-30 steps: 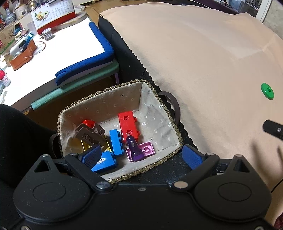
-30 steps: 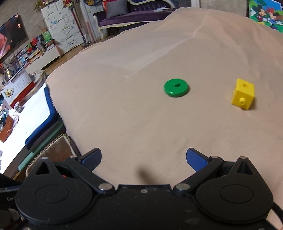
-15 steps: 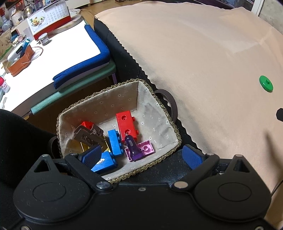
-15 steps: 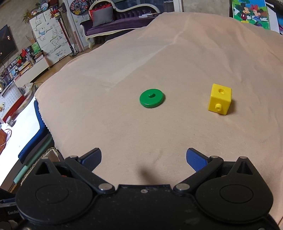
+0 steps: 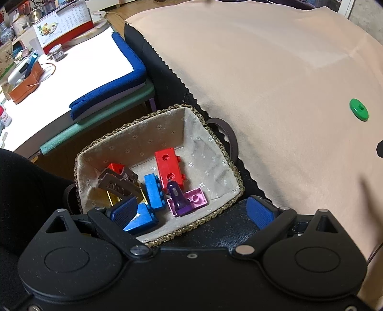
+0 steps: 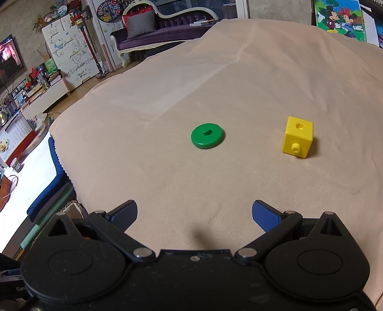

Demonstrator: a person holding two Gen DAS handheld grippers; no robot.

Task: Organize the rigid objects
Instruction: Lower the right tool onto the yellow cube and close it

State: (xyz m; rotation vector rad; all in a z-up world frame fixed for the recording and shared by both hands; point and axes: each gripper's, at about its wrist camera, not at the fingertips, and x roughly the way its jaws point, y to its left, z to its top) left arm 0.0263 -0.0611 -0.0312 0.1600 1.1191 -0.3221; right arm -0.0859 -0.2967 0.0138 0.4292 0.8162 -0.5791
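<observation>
My right gripper wide open, empty. Green disc flat on beige cloth, frame centre, dead ahead; yellow cube further right. Left gripper open over basket, farther off.

Desk calendar: "01". Cabinet: "HEART & YOU", faint. Nothing else legible.

Ahead of the right gripper, bare cloth runs unobstructed to the green disc. The yellow cube stands well right of it. Blocks crowd the basket floor beneath the left gripper.
</observation>
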